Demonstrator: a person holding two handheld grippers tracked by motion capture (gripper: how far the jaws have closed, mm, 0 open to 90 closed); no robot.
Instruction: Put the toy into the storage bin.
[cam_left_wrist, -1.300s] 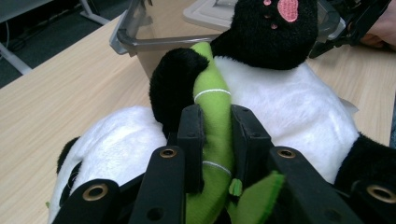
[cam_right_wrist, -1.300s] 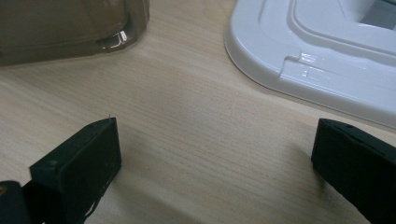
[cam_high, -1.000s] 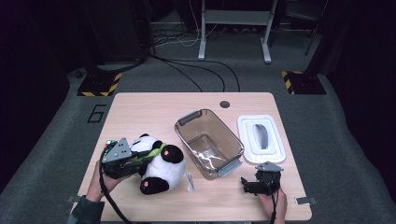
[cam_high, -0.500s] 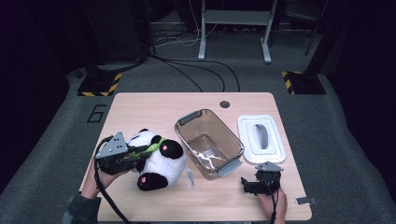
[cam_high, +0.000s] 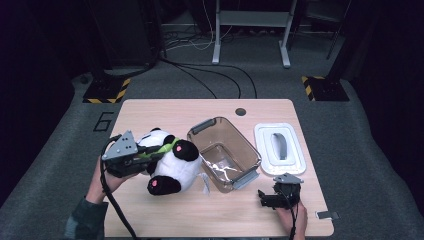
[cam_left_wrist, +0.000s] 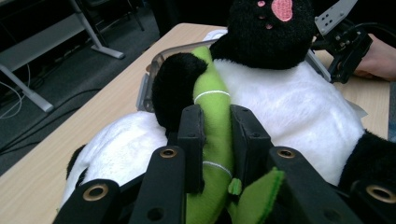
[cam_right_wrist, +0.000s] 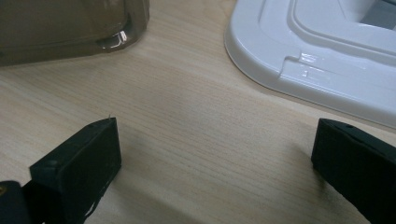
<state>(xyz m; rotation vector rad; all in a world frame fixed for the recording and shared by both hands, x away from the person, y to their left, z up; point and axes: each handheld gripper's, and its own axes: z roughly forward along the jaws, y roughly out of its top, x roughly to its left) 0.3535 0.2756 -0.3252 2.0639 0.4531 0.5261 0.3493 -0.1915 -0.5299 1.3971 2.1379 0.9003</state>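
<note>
Left gripper (cam_left_wrist: 217, 140): pinching the panda's green stalk (cam_left_wrist: 212, 100).
Panda (cam_high: 172, 162): lifted and shifted toward the person's left since a second ago, beside the open container (cam_high: 225, 152).
Right gripper (cam_high: 272, 199): spread, empty, unmoved on the table (cam_high: 165, 112).
Judgement: transfer into the container looks under way.

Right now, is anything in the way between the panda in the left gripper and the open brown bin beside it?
Nothing visible. The left gripper is shut on the panda's green bamboo piece, and the panda lies right beside the bin, whose top is open; its white lid sits apart on the table.
</note>
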